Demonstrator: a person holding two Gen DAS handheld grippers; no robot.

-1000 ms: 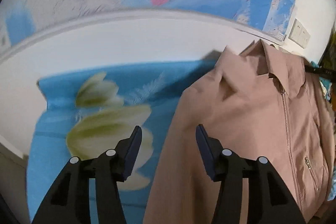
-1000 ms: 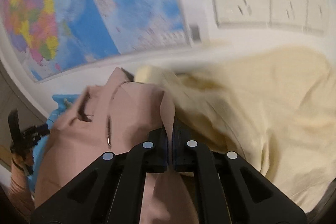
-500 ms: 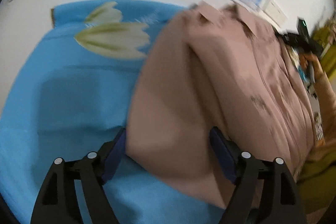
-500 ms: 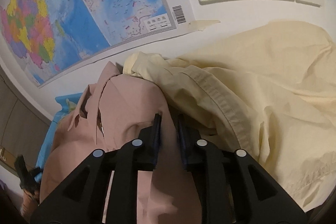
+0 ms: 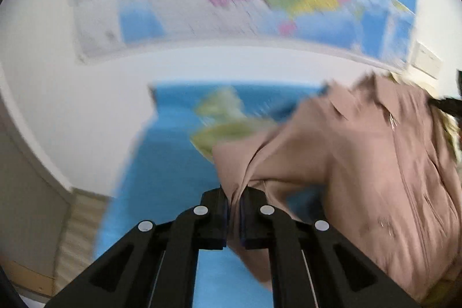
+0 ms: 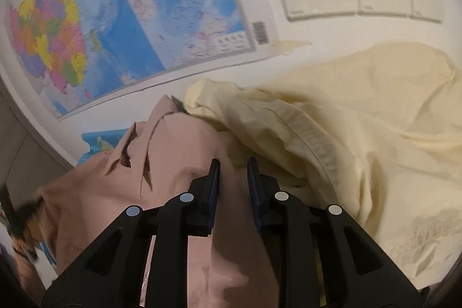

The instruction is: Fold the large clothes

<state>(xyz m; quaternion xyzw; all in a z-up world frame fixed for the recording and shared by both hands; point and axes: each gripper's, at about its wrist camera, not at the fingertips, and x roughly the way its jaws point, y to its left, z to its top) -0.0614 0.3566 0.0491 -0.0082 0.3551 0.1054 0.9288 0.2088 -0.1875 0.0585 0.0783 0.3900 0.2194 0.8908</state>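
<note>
Left tongs [image 5: 234, 202] pinched on pink jacket [image 5: 361, 163] fold | right tongs [image 6: 233, 178] slightly parted, astride jacket, not gripping

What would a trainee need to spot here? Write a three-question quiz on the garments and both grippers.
1. True or false: the left gripper is shut on the pink zip jacket.
2. What lies right of the jacket in the right wrist view? A) yellow shirt B) grey towel C) black trousers
3. Fill in: the right gripper is ____, the jacket's cloth between its jaws.

Key: 1 true: a fold is pinched. 2 A, the yellow shirt. 3 open, a clear gap between its pads.
</note>
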